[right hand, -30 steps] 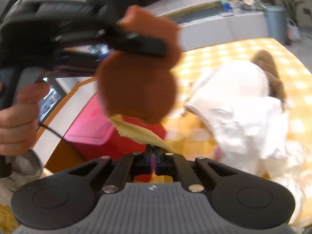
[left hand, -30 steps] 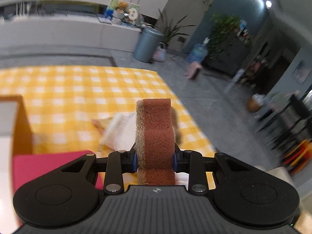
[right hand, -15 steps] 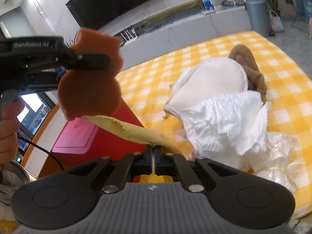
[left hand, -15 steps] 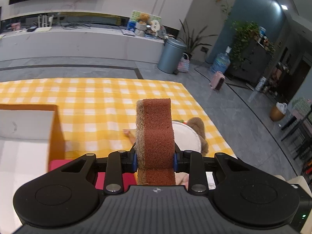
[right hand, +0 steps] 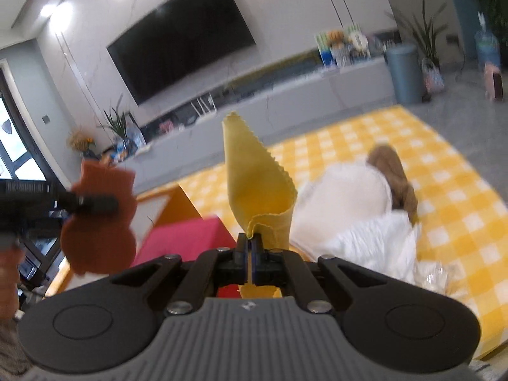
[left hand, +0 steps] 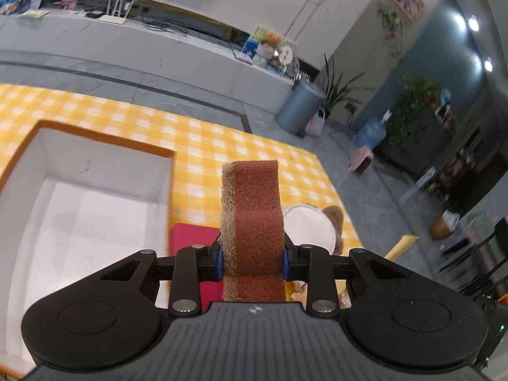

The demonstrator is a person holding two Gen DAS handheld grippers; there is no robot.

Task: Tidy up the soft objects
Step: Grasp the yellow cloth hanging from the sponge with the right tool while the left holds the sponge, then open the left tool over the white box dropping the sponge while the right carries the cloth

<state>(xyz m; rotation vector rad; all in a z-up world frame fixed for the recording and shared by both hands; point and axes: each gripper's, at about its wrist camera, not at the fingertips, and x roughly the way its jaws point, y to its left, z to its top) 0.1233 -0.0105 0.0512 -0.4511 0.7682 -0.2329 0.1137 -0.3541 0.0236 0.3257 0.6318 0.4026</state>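
Nearest, left gripper (left hand: 252, 262) clamped on one brown sponge (left hand: 252, 222), standing upright between the pads, held in the air above the checked cloth (left hand: 222, 146). Right gripper (right hand: 252, 254) pinched fully closed on one yellow cloth (right hand: 257, 184), which sticks up from the jaws in a loose cone.

Step in hand, as judged: carrying picked-up soft things toward the box. Two in transit at once, one per gripper.

Just beyond the left gripper, one pink pad (left hand: 190, 238) lying flat beside the right wall of one white box (left hand: 95, 165) with an orange rim. Box interior bare as far as visible. To the right of the sponge, one round white mitt (left hand: 309, 225) with one brown plush (left hand: 333, 219) touching its far side. In the right wrist view, one heap of white plastic (right hand: 374, 247) lying against the near side of the mitt.

Next move calls for bringing the sponge over the box opening, to the left, lowering it inside and opening the jaws; then the same for the yellow cloth. Limp cloth likely to cling or drape over the rim, so a release well inside the walls seems wise.

Farther off: one grey bin (left hand: 300, 108) on the floor, one television (right hand: 181, 38) on the far wall.
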